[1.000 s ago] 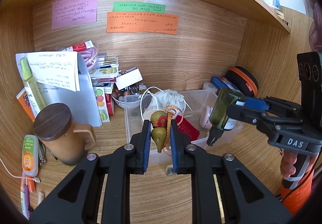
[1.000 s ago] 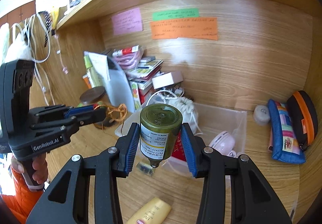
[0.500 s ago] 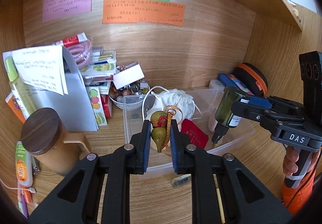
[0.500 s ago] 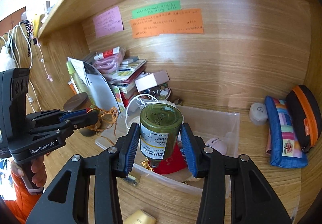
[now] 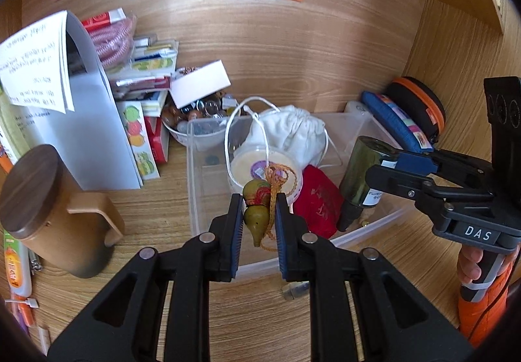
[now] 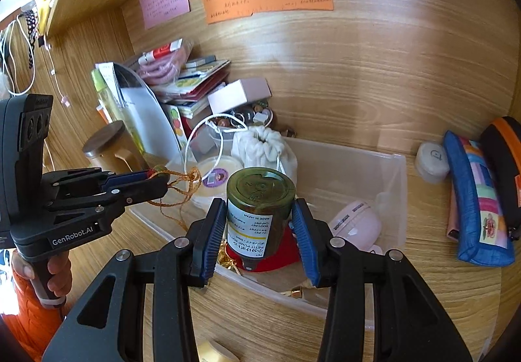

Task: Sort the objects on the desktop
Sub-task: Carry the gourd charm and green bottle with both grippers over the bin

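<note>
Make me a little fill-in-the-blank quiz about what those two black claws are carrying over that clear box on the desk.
1. The left gripper pinches a small green ____-shaped charm on an orange cord.
2. The right gripper holds a dark green ____ upside down.
3. Both hang over the clear plastic ____, which already holds a white drawstring pouch.
4. The mug beside it has a ____ lid.

Missing words: gourd; bottle; box; wooden

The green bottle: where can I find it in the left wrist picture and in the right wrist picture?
Left wrist view: green bottle at the right, cap down, held over the clear box.
Right wrist view: bottle at centre, between the blue fingers.
Shared landmark: white drawstring pouch inside the box.
</note>
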`<action>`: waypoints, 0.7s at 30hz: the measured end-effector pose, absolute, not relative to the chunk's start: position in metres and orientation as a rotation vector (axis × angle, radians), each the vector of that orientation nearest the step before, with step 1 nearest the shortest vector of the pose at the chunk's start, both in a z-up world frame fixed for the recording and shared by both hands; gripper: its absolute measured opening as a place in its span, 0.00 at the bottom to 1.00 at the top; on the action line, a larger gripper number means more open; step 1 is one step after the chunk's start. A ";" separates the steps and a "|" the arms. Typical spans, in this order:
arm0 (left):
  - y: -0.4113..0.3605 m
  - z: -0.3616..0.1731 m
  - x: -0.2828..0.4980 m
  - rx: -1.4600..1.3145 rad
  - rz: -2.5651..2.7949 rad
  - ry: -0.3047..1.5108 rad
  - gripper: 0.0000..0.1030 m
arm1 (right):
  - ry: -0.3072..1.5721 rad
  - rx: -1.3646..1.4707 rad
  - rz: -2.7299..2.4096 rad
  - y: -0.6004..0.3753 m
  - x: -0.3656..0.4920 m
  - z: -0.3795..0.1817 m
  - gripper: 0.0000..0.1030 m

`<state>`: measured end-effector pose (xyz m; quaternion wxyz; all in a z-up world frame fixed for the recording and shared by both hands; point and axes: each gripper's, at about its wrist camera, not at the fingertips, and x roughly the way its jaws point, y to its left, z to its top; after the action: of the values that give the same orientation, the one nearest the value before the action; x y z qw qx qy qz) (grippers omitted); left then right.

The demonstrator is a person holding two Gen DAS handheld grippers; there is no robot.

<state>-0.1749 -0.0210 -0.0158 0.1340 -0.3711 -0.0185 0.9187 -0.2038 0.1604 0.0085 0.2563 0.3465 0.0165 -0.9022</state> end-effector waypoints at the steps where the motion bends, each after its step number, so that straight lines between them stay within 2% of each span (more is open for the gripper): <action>1: -0.020 -0.018 -0.176 -1.081 2.659 -0.053 0.16 | 0.048 0.943 -2.446 0.160 -0.204 0.008 0.38; 21: -0.014 -0.036 -0.181 -1.127 2.624 -0.051 0.17 | 0.165 1.001 -2.406 0.145 -0.210 -0.017 0.38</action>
<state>-0.1812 -0.0140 -0.0358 0.1420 -0.3906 -0.0175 0.9094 -0.2100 0.1450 -0.0171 0.2620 0.3700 0.0609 -0.8892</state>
